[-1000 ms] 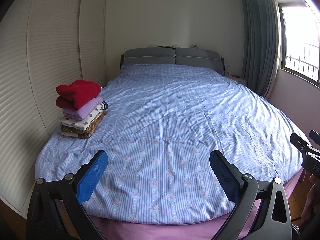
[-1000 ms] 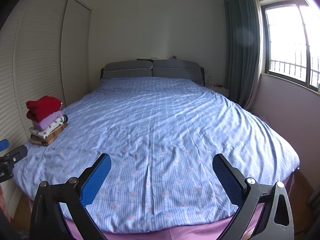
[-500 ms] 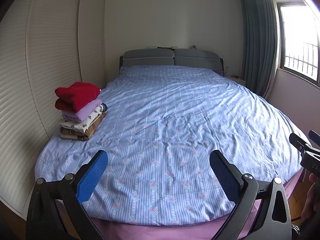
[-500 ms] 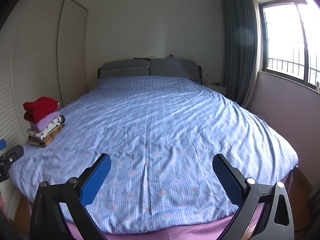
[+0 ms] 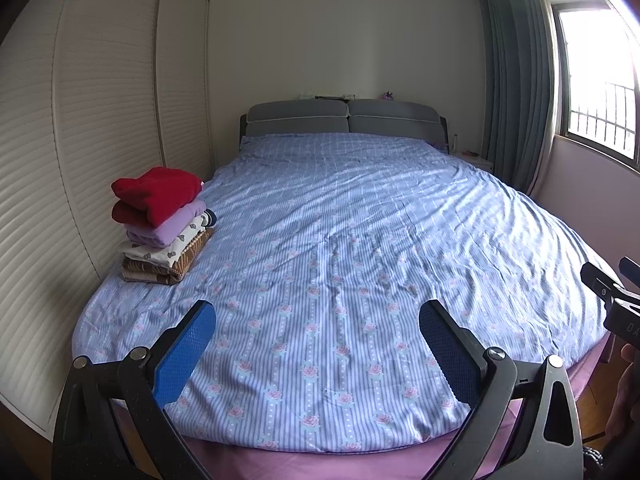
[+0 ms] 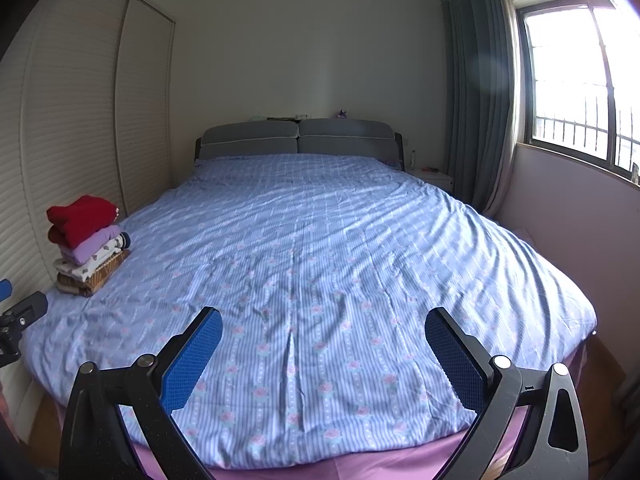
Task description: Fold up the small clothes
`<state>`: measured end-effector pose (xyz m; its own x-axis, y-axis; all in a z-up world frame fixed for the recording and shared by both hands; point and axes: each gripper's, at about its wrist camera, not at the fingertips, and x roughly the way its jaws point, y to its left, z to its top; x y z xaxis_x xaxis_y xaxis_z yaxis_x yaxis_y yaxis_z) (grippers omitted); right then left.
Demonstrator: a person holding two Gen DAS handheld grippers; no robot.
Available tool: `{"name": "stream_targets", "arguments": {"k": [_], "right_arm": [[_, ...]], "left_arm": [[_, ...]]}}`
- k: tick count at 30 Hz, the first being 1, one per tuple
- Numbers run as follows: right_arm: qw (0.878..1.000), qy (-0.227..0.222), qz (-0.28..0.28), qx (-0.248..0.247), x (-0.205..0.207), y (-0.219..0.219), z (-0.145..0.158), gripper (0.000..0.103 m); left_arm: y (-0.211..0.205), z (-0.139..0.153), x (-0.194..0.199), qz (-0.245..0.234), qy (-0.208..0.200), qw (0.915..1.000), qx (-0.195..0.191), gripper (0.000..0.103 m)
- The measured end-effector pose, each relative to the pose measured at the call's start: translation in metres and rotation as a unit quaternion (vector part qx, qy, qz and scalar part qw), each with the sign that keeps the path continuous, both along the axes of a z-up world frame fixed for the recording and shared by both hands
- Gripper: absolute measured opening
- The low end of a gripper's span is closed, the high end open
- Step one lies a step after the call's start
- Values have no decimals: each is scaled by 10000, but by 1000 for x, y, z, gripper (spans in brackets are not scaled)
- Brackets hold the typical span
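Both grippers, left gripper (image 5: 316, 322) and right gripper (image 6: 323, 330), released, empty. Folded clothes stack (image 5: 162, 222) on bed (image 5: 360, 240), left edge. Folding looks done; next garment not visible.

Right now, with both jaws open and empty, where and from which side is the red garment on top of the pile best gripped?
Probably by the rounded folded edge of the red garment facing the open bedspread, coming in level from the bed's middle. That edge bulges clear of the purple garment beneath, while the wardrobe doors stand close behind the pile. The left gripper is nearer.
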<state>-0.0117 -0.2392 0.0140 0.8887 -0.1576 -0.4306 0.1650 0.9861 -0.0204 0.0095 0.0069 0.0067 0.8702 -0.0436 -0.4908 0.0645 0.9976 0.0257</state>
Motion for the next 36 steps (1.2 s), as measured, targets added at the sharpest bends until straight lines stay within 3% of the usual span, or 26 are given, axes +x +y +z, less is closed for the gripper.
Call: {"name": "stream_targets", "arguments": {"k": [36], "right_arm": [[10000,-20,14,10,1,0,1,102]], "left_arm": [[-3,-3,2,-60,109,9999,-12,103]]}}
